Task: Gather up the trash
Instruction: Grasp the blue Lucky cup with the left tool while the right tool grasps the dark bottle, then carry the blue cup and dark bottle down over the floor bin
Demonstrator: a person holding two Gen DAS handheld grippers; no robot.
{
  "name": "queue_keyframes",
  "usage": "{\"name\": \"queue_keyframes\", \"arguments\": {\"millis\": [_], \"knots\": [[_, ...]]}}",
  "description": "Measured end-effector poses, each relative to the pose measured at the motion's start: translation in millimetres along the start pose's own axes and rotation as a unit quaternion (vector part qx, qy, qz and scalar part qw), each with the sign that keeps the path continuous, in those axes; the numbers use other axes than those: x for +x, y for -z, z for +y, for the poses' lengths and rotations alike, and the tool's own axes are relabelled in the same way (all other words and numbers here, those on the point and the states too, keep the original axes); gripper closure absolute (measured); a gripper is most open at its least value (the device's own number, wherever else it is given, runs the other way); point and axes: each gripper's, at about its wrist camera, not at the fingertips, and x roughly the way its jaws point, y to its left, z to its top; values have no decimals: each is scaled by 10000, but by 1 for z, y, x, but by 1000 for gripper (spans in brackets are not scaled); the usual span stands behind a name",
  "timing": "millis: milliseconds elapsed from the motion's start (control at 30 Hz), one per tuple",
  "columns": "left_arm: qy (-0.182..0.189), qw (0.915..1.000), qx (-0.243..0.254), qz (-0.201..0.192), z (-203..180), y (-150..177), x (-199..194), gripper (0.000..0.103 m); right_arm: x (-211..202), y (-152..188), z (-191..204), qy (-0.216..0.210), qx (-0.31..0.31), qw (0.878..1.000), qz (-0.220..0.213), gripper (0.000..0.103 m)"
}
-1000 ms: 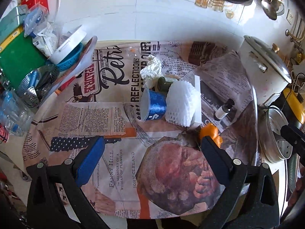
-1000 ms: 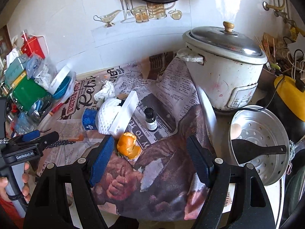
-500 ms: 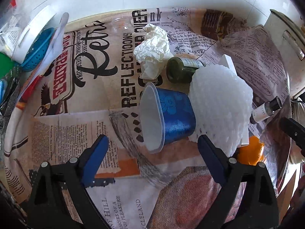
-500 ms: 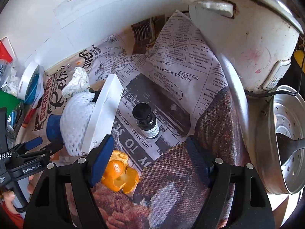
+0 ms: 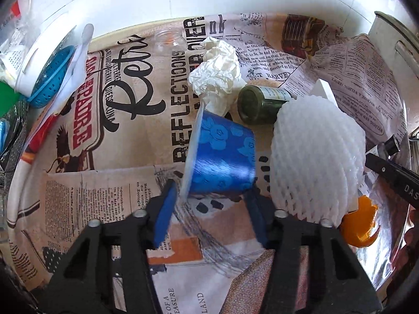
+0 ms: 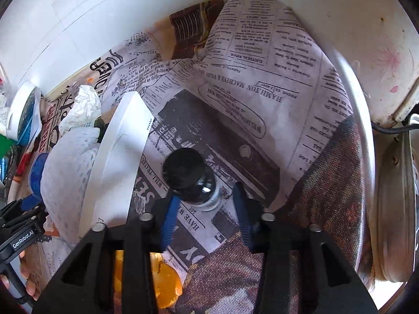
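Two grabs going at once: my left gripper (image 5: 212, 204) has been closing around the tipped blue cup (image 5: 222, 157), the pads not clearly pressing yet, and my right gripper (image 6: 204, 209) has been closing on the small black-capped bottle (image 6: 191, 178), one pad touching, the other just off. I'd squeeze gently, lift straight. White foam net (image 5: 316, 157) crowds the cup; worktop on its open side is roomier.

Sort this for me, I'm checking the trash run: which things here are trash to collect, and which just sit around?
Trash: blue cup, small black-capped bottle, crumpled tissue, white foam net, orange peel, green jar.

Just there: rice cooker, blue colander, newspaper-print cloth.
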Motion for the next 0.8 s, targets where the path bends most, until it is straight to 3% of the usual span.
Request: {"name": "queue_keyframes", "arguments": {"millis": [367,800], "knots": [[-19,9990,-27,-451,-3,0,-36,61,-30,2,-4,-77,-148,9992,-360,77],[-89,9918,-385,-1214,-42,28,-128,62,-121,20,-32,-451,-496,9927,-1004,77]]}}
